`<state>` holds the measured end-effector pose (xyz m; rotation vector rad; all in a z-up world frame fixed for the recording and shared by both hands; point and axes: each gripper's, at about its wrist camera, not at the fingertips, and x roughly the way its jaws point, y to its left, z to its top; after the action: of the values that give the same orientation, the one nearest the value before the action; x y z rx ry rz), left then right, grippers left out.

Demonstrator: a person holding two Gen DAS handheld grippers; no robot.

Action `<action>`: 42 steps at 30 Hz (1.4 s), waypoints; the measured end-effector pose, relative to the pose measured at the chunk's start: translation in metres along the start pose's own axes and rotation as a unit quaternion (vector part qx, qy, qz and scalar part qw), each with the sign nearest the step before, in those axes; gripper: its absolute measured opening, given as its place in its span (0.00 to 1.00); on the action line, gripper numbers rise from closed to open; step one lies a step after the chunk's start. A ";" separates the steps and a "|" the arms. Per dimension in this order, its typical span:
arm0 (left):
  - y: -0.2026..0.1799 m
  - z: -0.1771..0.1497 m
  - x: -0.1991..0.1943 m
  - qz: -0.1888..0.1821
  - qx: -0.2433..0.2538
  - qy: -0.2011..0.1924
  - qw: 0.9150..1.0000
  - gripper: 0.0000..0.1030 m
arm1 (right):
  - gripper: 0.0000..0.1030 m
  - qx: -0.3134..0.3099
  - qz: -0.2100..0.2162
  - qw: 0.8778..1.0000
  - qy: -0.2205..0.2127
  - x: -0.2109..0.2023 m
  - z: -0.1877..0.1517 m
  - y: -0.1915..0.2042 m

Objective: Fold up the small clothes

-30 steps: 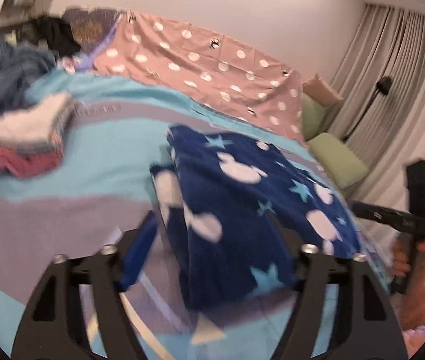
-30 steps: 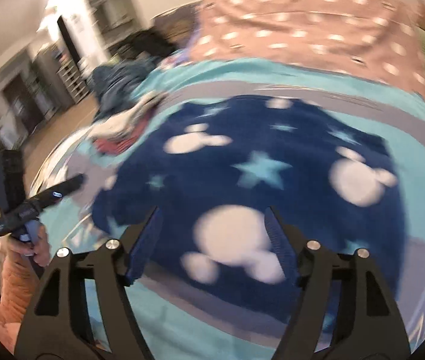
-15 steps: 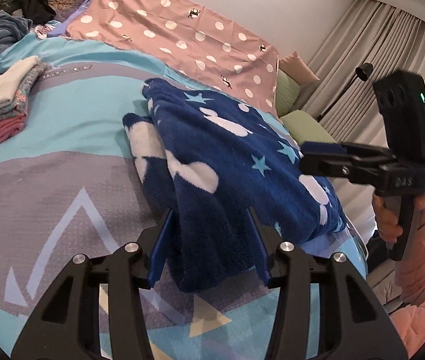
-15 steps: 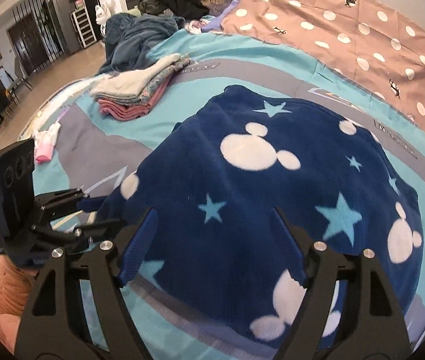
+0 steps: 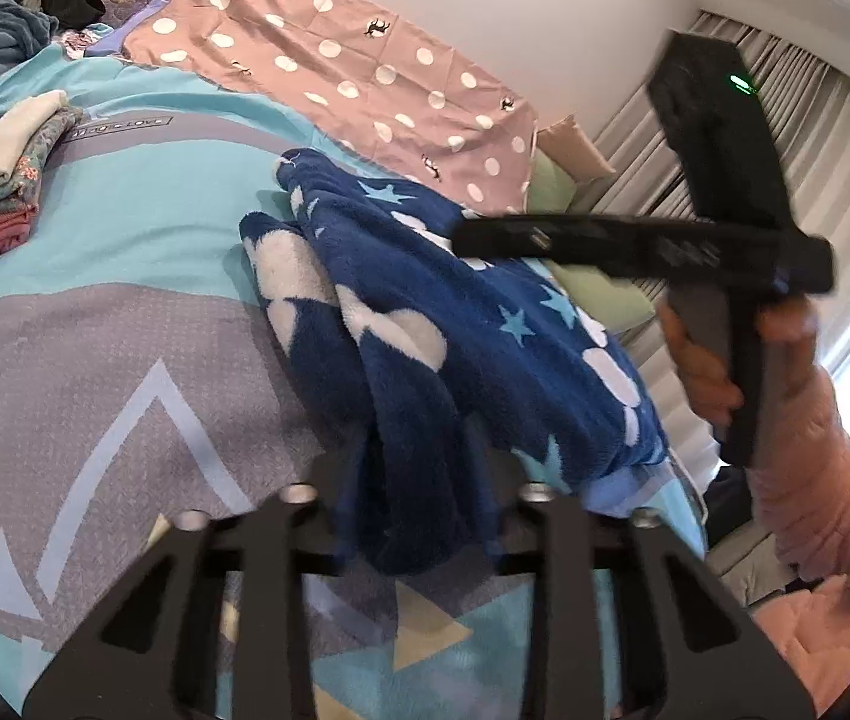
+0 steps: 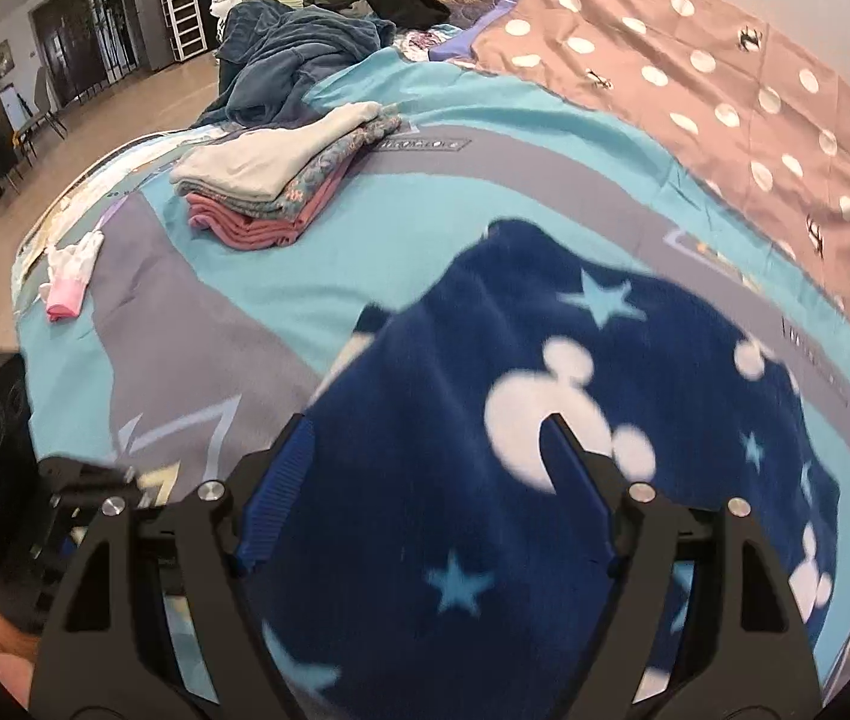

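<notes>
fleece garment [image 5: 460,330]: soft, thick, floppy; bunches easily
left tool [image 5: 419,480]: closing on a near-edge fold between its pads
right tool [image 6: 425,498]: spread above it, holding nothing
grab: far hem

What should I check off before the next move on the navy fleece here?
1. Left claw has fleece between its fingers: ok, a bunched edge sits in the gap while the jaws are closing.
2. Left grip firm: cannot tell, the fingers are blurred.
3. Right claw ready to grasp: ok, jaws wide over the fleece, nothing pinched.
4. Right claw at a fleece edge: not ok, it is over the middle of the fabric.
5. Folded stack clear of the fleece: ok, bare bedspread lies between them.
6. Fleece flat: not ok, it is bunched in ridges near the left claw.
</notes>
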<state>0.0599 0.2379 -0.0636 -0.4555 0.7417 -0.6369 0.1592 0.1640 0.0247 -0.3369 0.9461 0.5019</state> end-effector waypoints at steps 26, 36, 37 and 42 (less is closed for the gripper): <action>-0.001 -0.006 0.000 -0.079 -0.025 0.007 0.997 0.07 | 0.13 -0.012 -0.103 0.992 0.065 0.115 0.124 -0.003; 0.007 -0.023 0.012 -0.029 -0.035 0.059 0.997 0.08 | 0.52 -0.061 -0.129 0.987 0.078 0.176 0.108 0.003; 0.004 -0.024 0.012 -0.025 -0.032 0.060 0.997 0.09 | 0.59 -0.057 -0.123 0.988 0.071 0.170 0.109 -0.002; 0.010 -0.026 0.005 -0.037 -0.061 0.054 0.996 0.11 | 0.53 -0.031 -0.107 0.994 -0.012 0.088 0.105 -0.018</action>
<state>0.0470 0.2375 -0.0892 -0.5665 0.8725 -0.6924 0.2838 0.2227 0.0097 -0.4817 0.8600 0.3385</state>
